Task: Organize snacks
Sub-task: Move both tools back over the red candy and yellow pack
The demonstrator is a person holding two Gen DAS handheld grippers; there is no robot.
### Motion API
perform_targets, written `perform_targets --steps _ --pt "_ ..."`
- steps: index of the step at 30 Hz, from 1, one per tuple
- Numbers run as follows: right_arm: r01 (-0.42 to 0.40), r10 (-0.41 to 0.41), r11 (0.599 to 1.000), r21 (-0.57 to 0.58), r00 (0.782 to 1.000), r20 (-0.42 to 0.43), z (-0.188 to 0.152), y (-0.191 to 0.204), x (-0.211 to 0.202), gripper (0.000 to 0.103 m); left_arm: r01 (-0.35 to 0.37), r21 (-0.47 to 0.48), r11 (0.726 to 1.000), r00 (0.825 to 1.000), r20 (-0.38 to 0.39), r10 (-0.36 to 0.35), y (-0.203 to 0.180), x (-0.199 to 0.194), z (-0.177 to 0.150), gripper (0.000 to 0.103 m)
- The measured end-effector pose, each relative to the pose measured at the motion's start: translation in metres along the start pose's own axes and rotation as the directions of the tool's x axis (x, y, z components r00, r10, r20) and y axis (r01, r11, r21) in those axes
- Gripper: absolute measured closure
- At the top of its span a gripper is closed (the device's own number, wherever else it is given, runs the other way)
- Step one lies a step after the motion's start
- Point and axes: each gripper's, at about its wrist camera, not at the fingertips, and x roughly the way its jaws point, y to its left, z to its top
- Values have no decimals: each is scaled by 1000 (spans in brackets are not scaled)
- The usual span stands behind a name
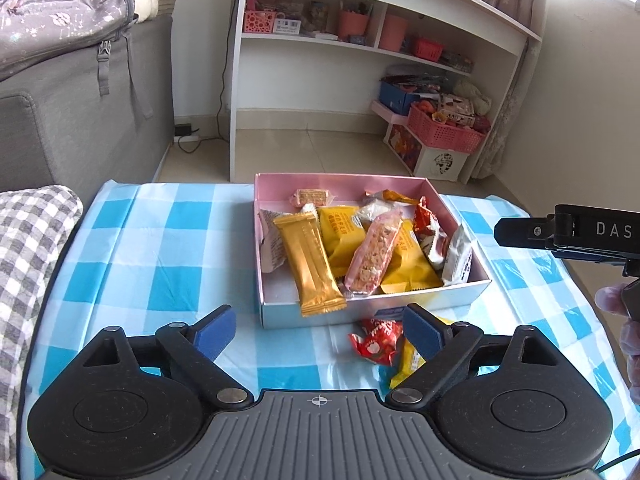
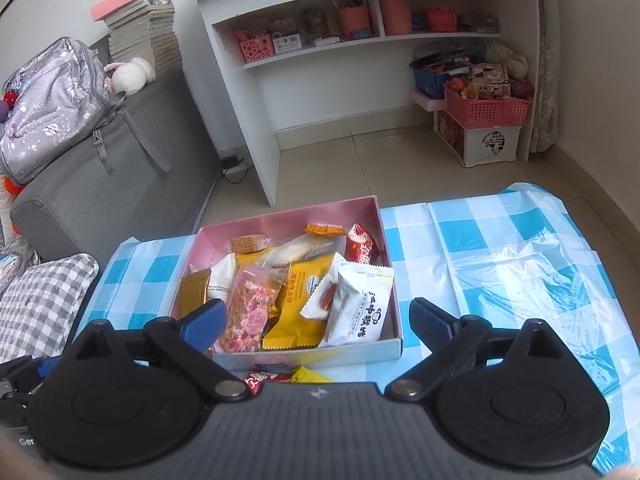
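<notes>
Blue-checked tablecloth (image 1: pixel 168 240) before white shelves (image 1: pixel 376 46)

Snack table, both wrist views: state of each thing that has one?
left gripper: open, empty
right gripper: open, empty
pink box: lidless, holds mixed snacks
gold bar: in box, end overhanging near wall
red packet: outside box, on cloth
yellow packet: outside box, beside red packet

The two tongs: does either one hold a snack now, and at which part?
Nothing is held. The left tongs and the right tongs both stand open and empty, near the snack box.
</notes>
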Motion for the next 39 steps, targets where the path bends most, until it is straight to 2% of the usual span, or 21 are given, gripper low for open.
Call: perform_targets --steps 8,16,22,25,29,36,39 --pt "11 -11 1000 4 1000 -29 -23 -1 3 3 -4 4 1000 1000 -25 4 -1 -2 -20 10" --pt "22 -21 1000 21 999 -44 -42 -5 13 2 -22 54 998 1000 -18 23 -3 8 -34 8" --pt "51 -41 994 94 994 -102 -48 -15 31 2 -20 63 998 1000 -6 20 1 18 -38 8" --pt "48 -27 987 153 990 -141 -49 -20 41 2 -21 56 998 1000 -7 21 4 26 -40 8" --pt "77 -51 985 152 984 -170 -49 -18 53 3 -27 51 998 999 -21 28 8 38 -42 8" --pt "105 -70 983 152 972 -223 -54 -13 69 11 -41 16 999 997 -58 41 17 58 -45 8" --pt "108 -74 985 131 968 -240 -56 -6 74 19 -48 17 999 997 -63 49 18 64 -46 8"
